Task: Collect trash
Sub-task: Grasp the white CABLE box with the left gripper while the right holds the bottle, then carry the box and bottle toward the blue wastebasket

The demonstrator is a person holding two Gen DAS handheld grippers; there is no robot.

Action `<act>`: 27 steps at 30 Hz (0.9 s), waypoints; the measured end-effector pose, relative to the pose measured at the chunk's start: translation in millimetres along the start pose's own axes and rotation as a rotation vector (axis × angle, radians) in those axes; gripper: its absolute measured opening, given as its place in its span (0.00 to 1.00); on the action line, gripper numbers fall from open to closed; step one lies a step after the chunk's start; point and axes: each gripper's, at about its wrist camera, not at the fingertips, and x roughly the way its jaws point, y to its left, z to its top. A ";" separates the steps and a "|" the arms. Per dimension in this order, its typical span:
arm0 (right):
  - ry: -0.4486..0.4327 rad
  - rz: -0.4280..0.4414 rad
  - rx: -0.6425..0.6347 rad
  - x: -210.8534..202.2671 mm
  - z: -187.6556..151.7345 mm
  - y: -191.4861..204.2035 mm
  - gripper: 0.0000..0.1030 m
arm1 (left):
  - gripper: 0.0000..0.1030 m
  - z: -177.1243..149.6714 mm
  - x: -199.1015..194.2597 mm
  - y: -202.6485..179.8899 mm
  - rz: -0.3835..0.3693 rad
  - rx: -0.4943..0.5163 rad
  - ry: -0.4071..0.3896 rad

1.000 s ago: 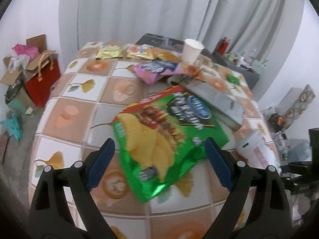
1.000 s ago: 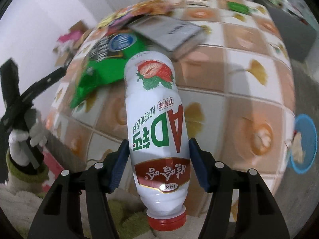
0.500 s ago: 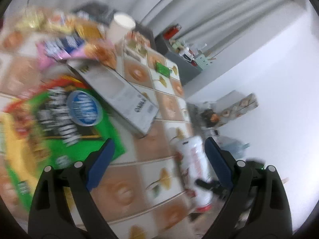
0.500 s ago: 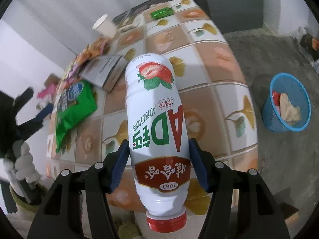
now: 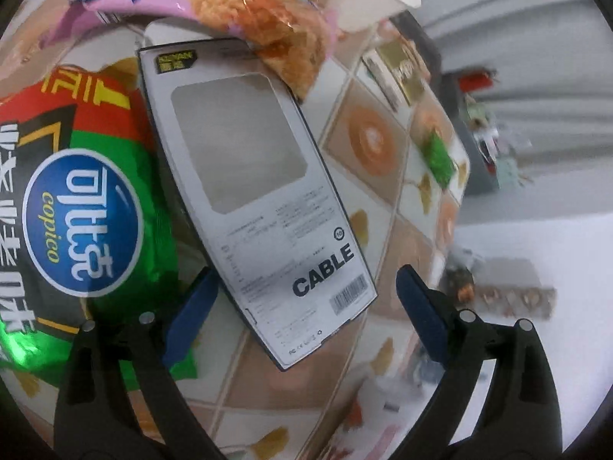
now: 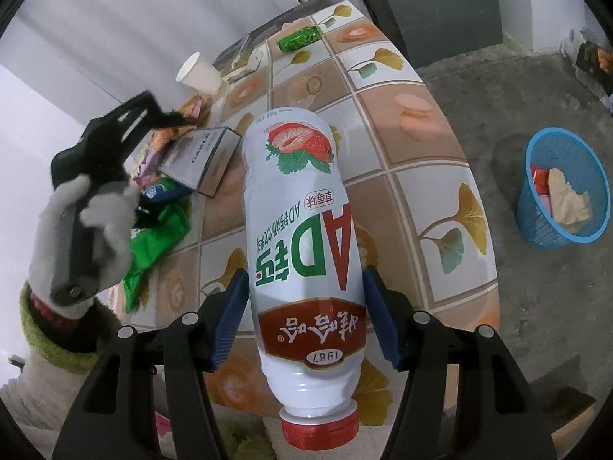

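— Tiled tablecloth (image 6: 429,199), wrappers everywhere. What's the right gripper (image 6: 306,314) got?
— Clamped on the white drink bottle (image 6: 302,230), cap toward the camera.
— Left gripper (image 5: 306,306)?
— Jaws apart, empty, straddling the cable box (image 5: 249,176) corner.

White plastic drink bottle with red cap (image 6: 302,253): large green-and-red "AD" with Chinese characters, and "1987" on its red band near the cap; print reads upside down in the right wrist view. Flat white cardboard box with dark edges (image 5: 253,199): "CABLE" beside a barcode. Green foil crisp bag (image 5: 76,207): "copico" in a blue oval.
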 end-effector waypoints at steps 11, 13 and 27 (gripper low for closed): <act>-0.014 0.076 0.014 -3.9 -3.9 -11.3 0.58 | 0.90 -4.1 29.6 -52.5 0.410 0.018 -0.259; -0.016 0.084 0.017 -5.6 -4.4 -13.9 0.58 | 0.90 -7.3 37.5 -60.9 0.471 0.072 -0.283; -0.077 0.062 0.094 -29.7 -6.4 -47.8 0.58 | 0.90 -62.6 37.5 -68.6 0.399 0.526 -0.135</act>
